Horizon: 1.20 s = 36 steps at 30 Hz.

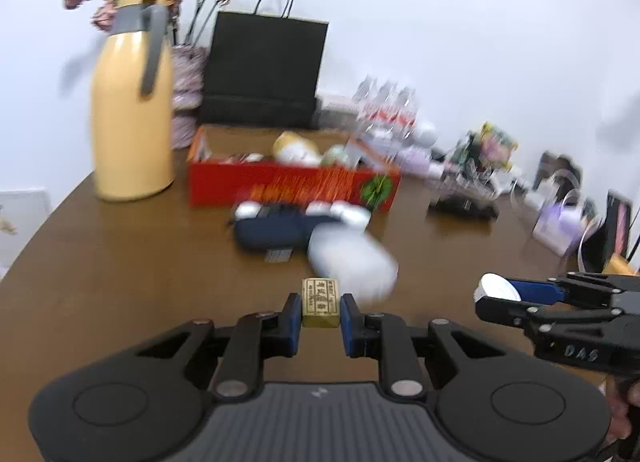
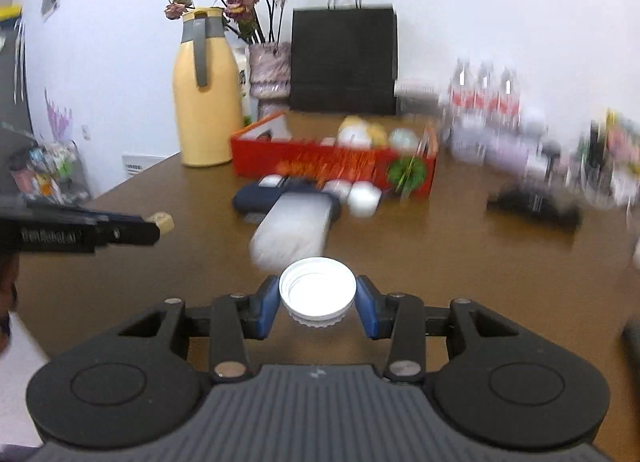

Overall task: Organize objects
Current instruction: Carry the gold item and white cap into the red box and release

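My left gripper [image 1: 320, 308] is shut on a small tan printed packet [image 1: 320, 302], held above the brown table [image 1: 120, 274]. My right gripper [image 2: 317, 296] is shut on a white screw lid [image 2: 318, 292], its hollow side up. Each gripper shows in the other's view: the right gripper [image 1: 498, 294] with the lid at the right, the left gripper [image 2: 158, 224] with the packet [image 2: 161, 221] at the left. Ahead stands an open red box [image 1: 292, 186] [image 2: 332, 162] holding several small items. In front of it lie a dark blue pouch [image 1: 272, 230] [image 2: 260, 198] and a white container [image 1: 352, 258] [image 2: 292, 230].
A yellow thermos jug [image 1: 132, 110] [image 2: 204, 98], a vase of dried roses [image 2: 270, 66] and a black paper bag [image 1: 264, 70] [image 2: 344, 58] stand at the back. Bottles [image 2: 484, 94], a black object [image 2: 532, 206] and assorted clutter [image 1: 560, 202] fill the right side.
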{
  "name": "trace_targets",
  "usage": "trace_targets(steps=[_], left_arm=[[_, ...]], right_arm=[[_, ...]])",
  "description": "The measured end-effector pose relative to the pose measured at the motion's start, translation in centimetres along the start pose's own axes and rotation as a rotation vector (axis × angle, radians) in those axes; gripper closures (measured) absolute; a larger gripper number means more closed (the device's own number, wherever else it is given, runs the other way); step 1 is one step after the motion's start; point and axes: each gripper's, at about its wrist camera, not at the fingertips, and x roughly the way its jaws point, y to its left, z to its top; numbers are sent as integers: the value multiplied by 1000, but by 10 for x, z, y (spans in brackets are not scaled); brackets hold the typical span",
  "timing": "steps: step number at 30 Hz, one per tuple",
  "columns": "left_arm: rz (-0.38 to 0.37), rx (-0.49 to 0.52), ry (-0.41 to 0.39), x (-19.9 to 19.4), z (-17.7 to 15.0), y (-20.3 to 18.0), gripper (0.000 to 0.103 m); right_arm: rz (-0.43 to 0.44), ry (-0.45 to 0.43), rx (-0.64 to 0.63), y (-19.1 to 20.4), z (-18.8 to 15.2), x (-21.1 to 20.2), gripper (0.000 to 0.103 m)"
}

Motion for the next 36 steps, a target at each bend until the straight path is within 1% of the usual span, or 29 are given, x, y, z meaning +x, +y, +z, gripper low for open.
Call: trace_targets(steps=[2,4,6,7,8,11,12,13,15,16,17,18,19,20,24,27,28,30,31,32,33,34,36], left_arm=[[-29,22,-18,21,32,4,84],[-43,43,-33,45,63,8,84],[-64,55,-15,78,102,14,84],[-64,50,7,97,120,17,84],[-47,47,37,121,139,20,84],[23,91,94,180,175,16,84],[45,95,115,198,182,15,84],[49,100,139,216,188,16,84],[69,70,158,243,191,21,84],[79,70,164,254,192,22,84],[84,63,168,264,191,24,77],[84,45,166,272,190,27,61],[92,21,156,276,188,30,53],[103,7,151,277,188,32,46],[109,15,152,273,190,36,44],[121,18,146,255,190,37,42],[123,16,142,246,189,36,42],[100,12,119,217,182,34,37],[80,17,108,203,177,31,35],[49,32,94,184,170,28,30],[23,47,83,168,161,25,24],[-1,65,72,151,151,22,21],[-22,97,51,115,125,15,21]], right_arm=[[-5,-41,-55,-8,28,15,62],[2,-57,-65,-23,60,40,62],[21,-46,-46,-44,95,76,62],[23,-35,-27,-55,110,93,62],[15,-21,-18,-65,127,114,62],[-41,57,-14,-92,168,180,62],[-50,82,-3,-100,175,198,62],[-70,114,5,-107,182,219,61],[-113,153,41,-120,190,253,60],[-122,171,56,-124,191,267,56],[-126,183,64,-127,192,277,42],[-133,181,66,-129,189,280,33],[-149,170,68,-130,189,282,23],[-158,153,64,-130,188,281,23],[-126,132,56,-129,191,271,22],[-114,122,43,-122,190,256,18],[-108,116,35,-118,188,247,18],[-83,97,19,-109,180,224,15],[-76,87,15,-105,176,212,11],[-64,64,22,-101,168,194,6],[-49,45,34,-98,161,179,3],[-28,32,47,-94,150,160,3],[7,14,69,-84,125,126,2]])
